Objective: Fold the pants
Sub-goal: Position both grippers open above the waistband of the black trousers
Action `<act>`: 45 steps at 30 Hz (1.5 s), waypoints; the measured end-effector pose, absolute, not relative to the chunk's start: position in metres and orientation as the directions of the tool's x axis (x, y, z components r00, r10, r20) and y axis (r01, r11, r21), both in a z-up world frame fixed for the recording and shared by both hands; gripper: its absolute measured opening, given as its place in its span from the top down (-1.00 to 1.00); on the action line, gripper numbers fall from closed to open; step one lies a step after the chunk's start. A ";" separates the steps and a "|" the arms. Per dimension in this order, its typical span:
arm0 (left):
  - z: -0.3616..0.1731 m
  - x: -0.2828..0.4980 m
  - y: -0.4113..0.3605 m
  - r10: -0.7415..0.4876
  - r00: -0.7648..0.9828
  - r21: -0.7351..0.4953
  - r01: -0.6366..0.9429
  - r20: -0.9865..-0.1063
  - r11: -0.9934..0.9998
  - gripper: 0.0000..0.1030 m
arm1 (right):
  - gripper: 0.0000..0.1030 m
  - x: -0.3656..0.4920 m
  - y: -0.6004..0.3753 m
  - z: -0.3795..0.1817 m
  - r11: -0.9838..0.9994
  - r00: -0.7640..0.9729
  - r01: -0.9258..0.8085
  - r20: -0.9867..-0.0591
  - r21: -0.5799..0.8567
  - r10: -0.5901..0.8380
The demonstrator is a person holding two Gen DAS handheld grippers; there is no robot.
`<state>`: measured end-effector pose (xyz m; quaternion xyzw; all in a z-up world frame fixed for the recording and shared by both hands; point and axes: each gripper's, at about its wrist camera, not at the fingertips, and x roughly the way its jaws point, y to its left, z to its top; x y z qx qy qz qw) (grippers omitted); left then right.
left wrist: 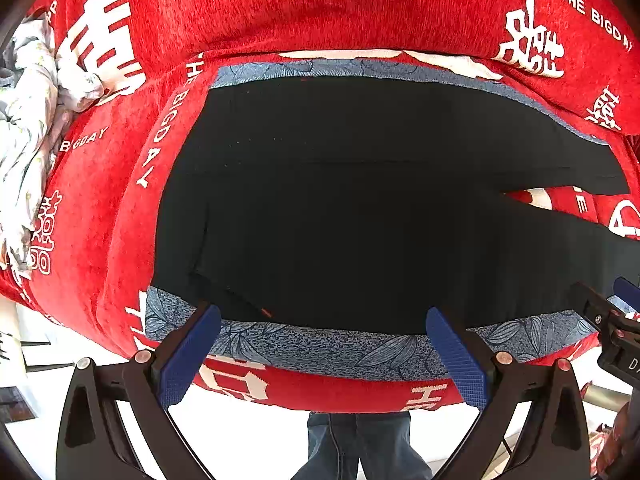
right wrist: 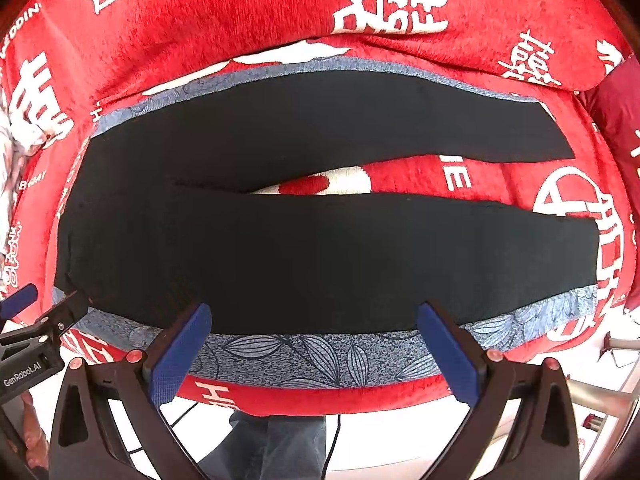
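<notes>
Black pants (right wrist: 304, 248) lie flat on a blue leaf-patterned cloth (right wrist: 304, 356) over a red sofa. The waist is at the left and two legs spread apart toward the right. In the left wrist view the pants (left wrist: 340, 208) fill the middle. My left gripper (left wrist: 324, 316) is open and empty just above the near edge of the pants by the waist. My right gripper (right wrist: 314, 312) is open and empty above the near edge of the near leg. Each gripper's tip shows at the side of the other's view.
The red sofa cover (right wrist: 240, 12) with white lettering rises behind as a backrest. A crumpled white patterned cloth (left wrist: 28, 128) lies at the far left on the sofa. The person's jeans (right wrist: 276, 444) and a white floor show below the seat's front edge.
</notes>
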<state>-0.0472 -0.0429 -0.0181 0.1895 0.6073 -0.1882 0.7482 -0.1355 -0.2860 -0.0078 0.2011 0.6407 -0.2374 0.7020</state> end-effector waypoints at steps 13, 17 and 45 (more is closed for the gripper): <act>-0.029 -0.049 -0.049 -0.030 0.190 0.070 0.501 -0.981 0.863 -1.00 | -1.00 -0.140 -0.295 -0.021 0.811 0.054 0.585 -0.996 -0.024 -0.068; -0.030 -0.050 -0.052 -0.024 0.190 0.076 0.503 -0.981 0.861 -1.00 | -1.00 -0.141 -0.296 -0.022 0.811 0.053 0.585 -0.997 -0.020 -0.063; -0.038 -0.049 -0.049 -0.018 0.183 0.077 0.497 -0.983 0.865 -1.00 | -1.00 -0.143 -0.302 -0.029 0.803 0.064 0.596 -0.998 0.019 -0.024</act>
